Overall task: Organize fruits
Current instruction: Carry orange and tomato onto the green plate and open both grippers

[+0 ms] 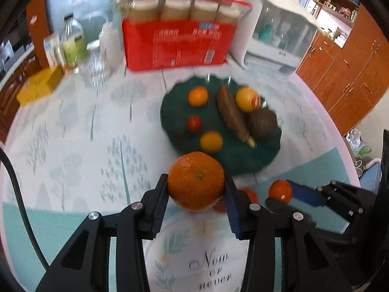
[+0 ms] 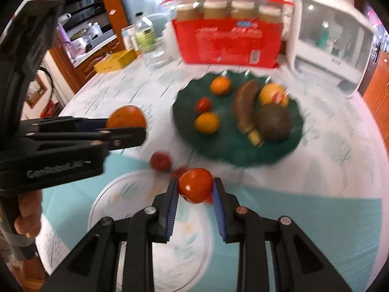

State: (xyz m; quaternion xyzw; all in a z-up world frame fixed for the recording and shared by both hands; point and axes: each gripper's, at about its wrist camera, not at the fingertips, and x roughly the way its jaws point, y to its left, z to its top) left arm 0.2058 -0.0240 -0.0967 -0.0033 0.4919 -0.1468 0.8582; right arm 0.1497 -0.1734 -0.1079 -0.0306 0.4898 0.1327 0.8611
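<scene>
Jaws first: my left gripper (image 1: 196, 189) is clamped on a big orange (image 1: 196, 181), blue pads pressing both flanks, stem dimple facing the camera. My right gripper (image 2: 196, 187) is clamped on a small tomato (image 2: 196, 185), pads tight on either side. Both fruits are off the table, hanging above the white floral plate (image 2: 104, 199) near me.

From the right wrist view I see the left gripper side-on at the left edge, with the orange at its tip and a bare hand (image 2: 28, 215) on the handle below. From the left wrist view the right gripper shows at the lower right, the tomato at its tip.

Green plate (image 1: 243, 160) sits farther out on the patterned tablecloth (image 1: 73, 133). On it: two small oranges (image 1: 198, 96), one at the far left and one at the near edge, a small red tomato (image 1: 194, 122) between them, a browned banana (image 1: 232, 114) lying diagonally, a yellow-orange fruit with a sticker (image 1: 246, 98) just beside the banana's far end, and a dark avocado (image 1: 262, 124) touching the banana's right side.

Two more tomatoes (image 2: 160, 161) lie on the cloth between the two plates; the second is mostly hidden behind my held one.

Back of the table: red carton of jars (image 1: 177, 46), white cabinet-style box (image 1: 274, 36), bottles and a yellow box (image 1: 40, 85) at the left. Background is motion-blurred.
</scene>
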